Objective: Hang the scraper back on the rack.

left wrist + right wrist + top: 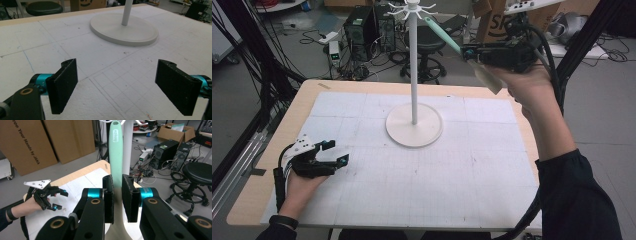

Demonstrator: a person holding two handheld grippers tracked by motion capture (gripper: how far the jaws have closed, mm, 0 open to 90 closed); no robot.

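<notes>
A white hook stand [414, 60] rises from a round base [414, 131] at the middle of the table; its top carries several white hooks [412, 8]. My right gripper [468, 52] is held high to the right of the pole, shut on a spatula [443, 35] with a mint-green handle and a cream blade. The handle tip points up toward the hooks. In the right gripper view the handle [116, 152] stands between the two pads [109, 197], with the pole [127, 147] just behind it. My left gripper [336, 152] rests open on the mat at the front left, its pads [62, 85] wide apart with nothing between them.
A white gridded mat [462, 170] covers the wooden table [247, 200]. Beyond the far edge are a black stool [432, 47], computer towers [362, 30], cables and cardboard boxes [497, 20]. Black frame posts [242, 55] stand at the left.
</notes>
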